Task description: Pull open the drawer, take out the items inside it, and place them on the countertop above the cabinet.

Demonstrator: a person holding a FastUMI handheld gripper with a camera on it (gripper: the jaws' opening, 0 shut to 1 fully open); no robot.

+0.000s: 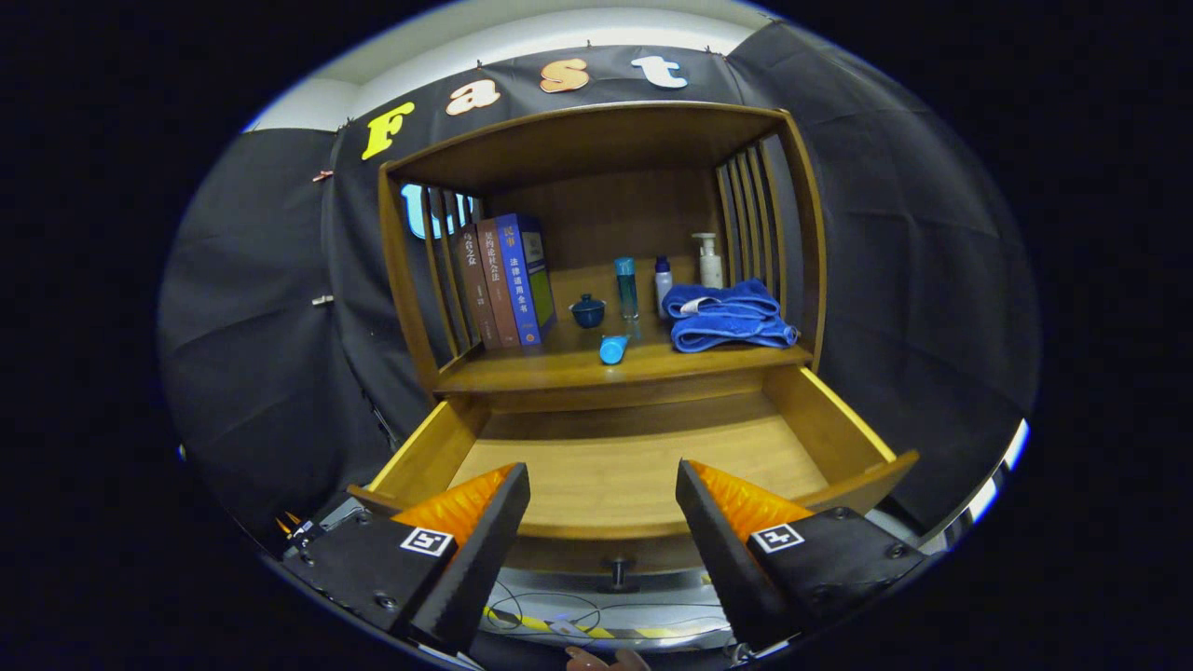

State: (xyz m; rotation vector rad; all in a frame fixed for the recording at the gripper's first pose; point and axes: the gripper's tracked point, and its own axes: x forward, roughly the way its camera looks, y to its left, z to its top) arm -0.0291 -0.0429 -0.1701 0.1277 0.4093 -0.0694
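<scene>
Looking at the step: the drawer (643, 466) is pulled wide open, and as far as this view reaches, its wooden floor is bare. I think the taking-out part is nearly over or done.
Gripper: the gripper (603, 508) has its two fingers spread wide apart. Nothing is between them. It holds nothing.
Where the gripper is: it hovers over the front edge of the drawer, looking down into it and on toward the shelf.
Knob: a small dark knob (616, 570) sticks out under the drawer front, between the two fingers and a bit below them.
Hidden bit: the fingers cover the near corners of the drawer, so I cannot tell if something small hides there.
Countertop: the countertop (559, 368) sits just beyond the drawer and higher up.
Blue tube: a little blue tube (613, 349) lies on its side near the front of the countertop.
Towel: a folded blue towel (730, 315) rests to the right of the tube.
Small bowl: a dark blue cup with a lid (587, 310) stands behind the tube.
Bottles: a tall teal bottle (626, 287), a white and blue bottle (663, 284) and a pump bottle (710, 260) stand farther back.
Books: three books (503, 280) lean on the left side.
Next move: I think the gripper should check the drawer's near corners. If they are bare too, the job is finished.
</scene>
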